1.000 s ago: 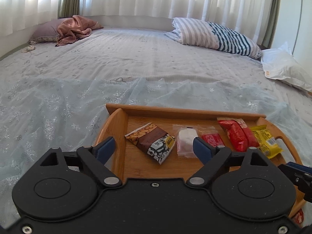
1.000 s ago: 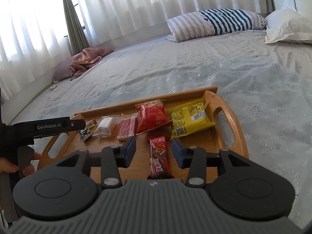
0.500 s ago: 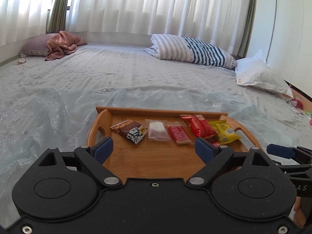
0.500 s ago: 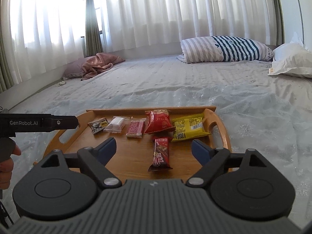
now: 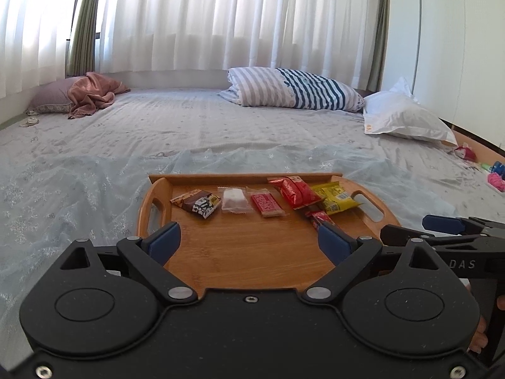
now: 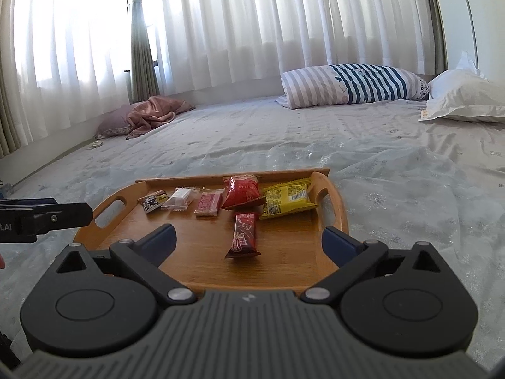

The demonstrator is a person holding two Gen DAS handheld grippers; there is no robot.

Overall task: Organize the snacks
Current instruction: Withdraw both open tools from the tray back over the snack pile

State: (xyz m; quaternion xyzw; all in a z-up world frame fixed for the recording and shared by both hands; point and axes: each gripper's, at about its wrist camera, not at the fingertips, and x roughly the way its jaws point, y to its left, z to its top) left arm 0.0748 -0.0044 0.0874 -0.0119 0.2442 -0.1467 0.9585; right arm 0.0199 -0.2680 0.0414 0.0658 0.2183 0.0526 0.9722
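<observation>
Above the near edge of the wooden tray [image 6: 337, 208], the right gripper [image 6: 249, 240] is hanging empty, its jaws just having been opening wide; the left gripper [image 5: 249, 240] is likewise gaping with nothing between its jaws. Ahead, a dark red bar [image 6: 243, 235] is lying alone on the tray, behind it a row of five snacks: brown packet [image 6: 153, 200], white sweet [image 6: 180, 198], pink wafer [image 6: 209, 202], red bag [image 6: 242, 188], yellow packet [image 6: 287, 198].

Yellow packet [image 6: 285, 201], red bag [image 6: 242, 189], brown wooden tray [image 6: 284, 262], navy-and-white striped pillow [image 6: 353, 85].
</observation>
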